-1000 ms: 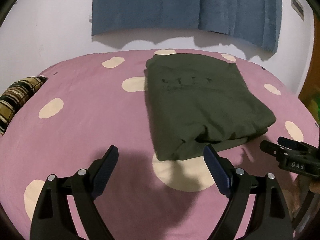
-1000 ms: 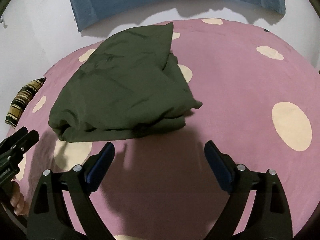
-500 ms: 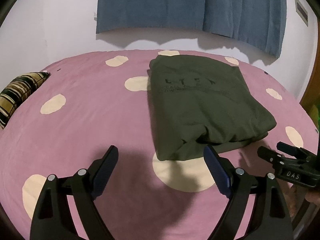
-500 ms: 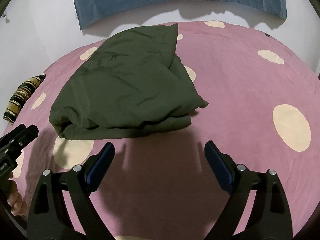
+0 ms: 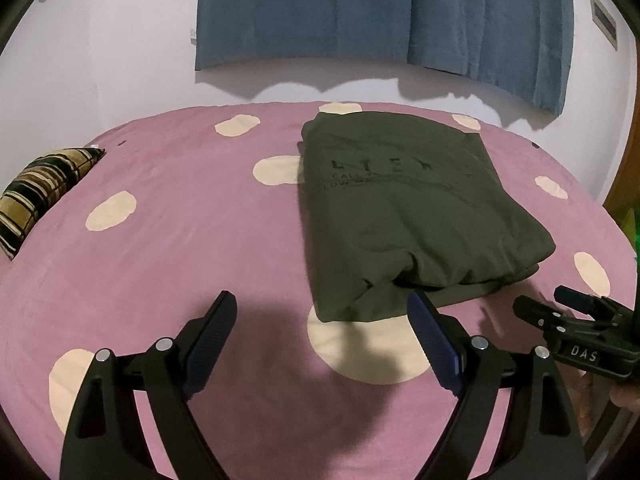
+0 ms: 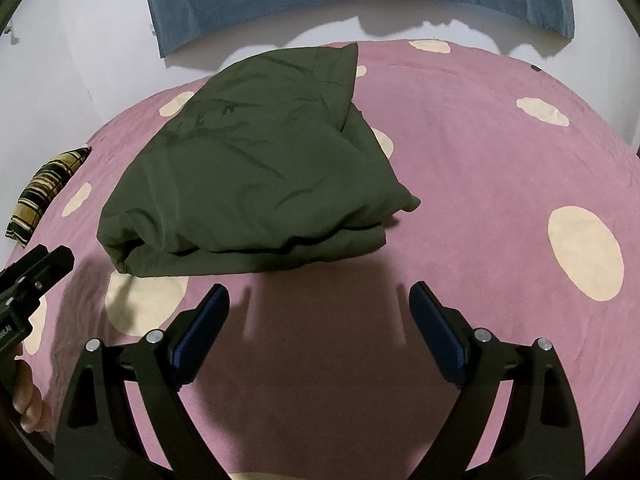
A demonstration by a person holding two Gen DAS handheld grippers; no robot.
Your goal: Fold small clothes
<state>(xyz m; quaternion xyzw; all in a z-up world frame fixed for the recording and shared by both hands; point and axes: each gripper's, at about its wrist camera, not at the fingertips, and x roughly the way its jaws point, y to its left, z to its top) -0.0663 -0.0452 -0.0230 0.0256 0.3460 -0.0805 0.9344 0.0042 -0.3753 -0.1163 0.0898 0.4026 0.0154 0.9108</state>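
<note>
A dark olive-green garment (image 5: 404,208) lies folded into a thick rectangle on the pink bedsheet (image 5: 180,240), black lettering on top. It also shows in the right wrist view (image 6: 256,184). My left gripper (image 5: 322,338) is open and empty, just short of the garment's near left corner. My right gripper (image 6: 318,322) is open and empty, a little back from the garment's near edge. Each gripper appears at the edge of the other's view: the right one (image 5: 576,328) and the left one (image 6: 32,276).
The sheet has cream dots. A plaid yellow-black pillow (image 5: 44,188) lies at the bed's far left edge. A white wall with a blue curtain (image 5: 380,12) stands behind the bed. A wooden edge (image 5: 624,184) is at the far right.
Both grippers have drawn back and risen slightly from the garment, staying open. The garment has not moved.
</note>
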